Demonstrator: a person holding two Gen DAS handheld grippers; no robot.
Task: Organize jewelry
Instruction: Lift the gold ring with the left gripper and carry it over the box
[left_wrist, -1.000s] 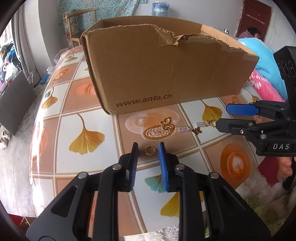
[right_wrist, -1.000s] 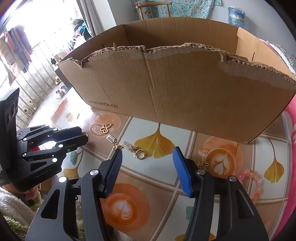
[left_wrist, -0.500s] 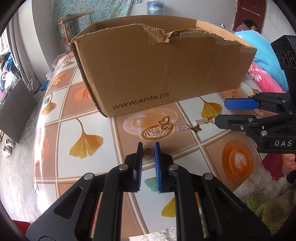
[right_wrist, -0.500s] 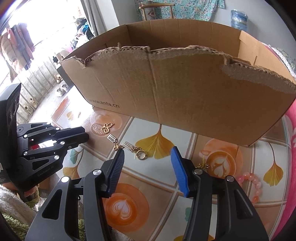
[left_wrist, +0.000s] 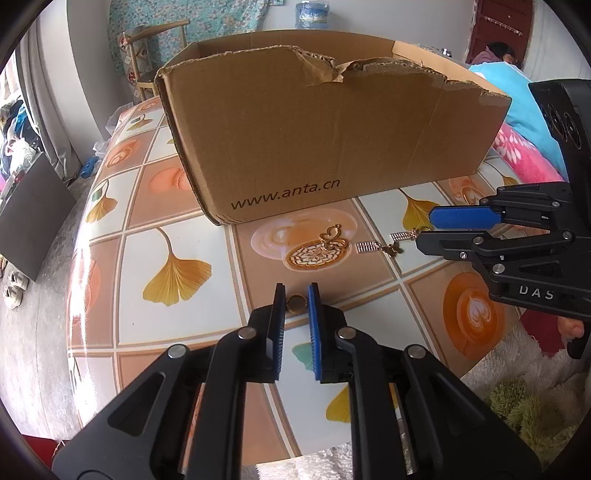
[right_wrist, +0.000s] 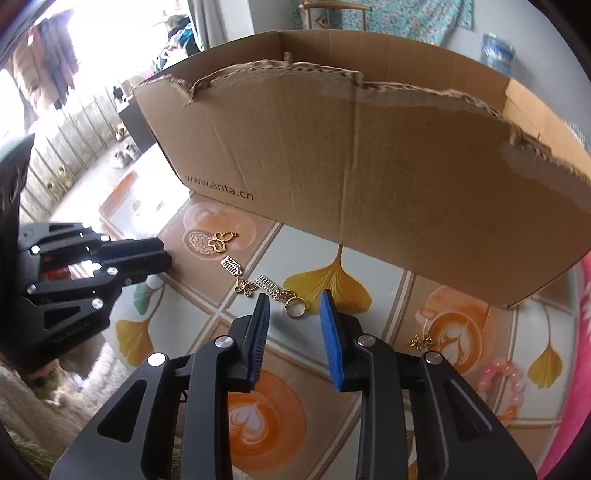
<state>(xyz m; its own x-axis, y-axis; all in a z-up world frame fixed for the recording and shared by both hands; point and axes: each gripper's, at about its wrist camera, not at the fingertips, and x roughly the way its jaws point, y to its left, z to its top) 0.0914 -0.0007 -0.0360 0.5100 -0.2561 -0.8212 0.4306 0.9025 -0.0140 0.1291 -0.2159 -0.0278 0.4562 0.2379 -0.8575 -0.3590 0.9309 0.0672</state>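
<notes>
Left gripper (left_wrist: 296, 303) pinched small gold ring (left_wrist: 297, 303) on the table. Right gripper (right_wrist: 294, 306), jaws closing, straddled gold ring-and-chain charm (right_wrist: 295, 307), untouched. Thin metal could slip flat under pads.

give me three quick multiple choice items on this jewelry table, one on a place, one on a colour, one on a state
1. Where is the butterfly charm?
A. on the table in front of the cardboard box
B. inside the box
C. on the rug

2. What colour is the bead bracelet?
A. green
B. pink
C. black

3. What is the left gripper doing?
A. gripping a chain
B. gaping over nothing
C. pinching a small gold ring

Answers: 1 A, it lies on the tablecloth before the box wall. 2 B, its beads are pink. 3 C, the ring sits pressed between both pads.
</notes>
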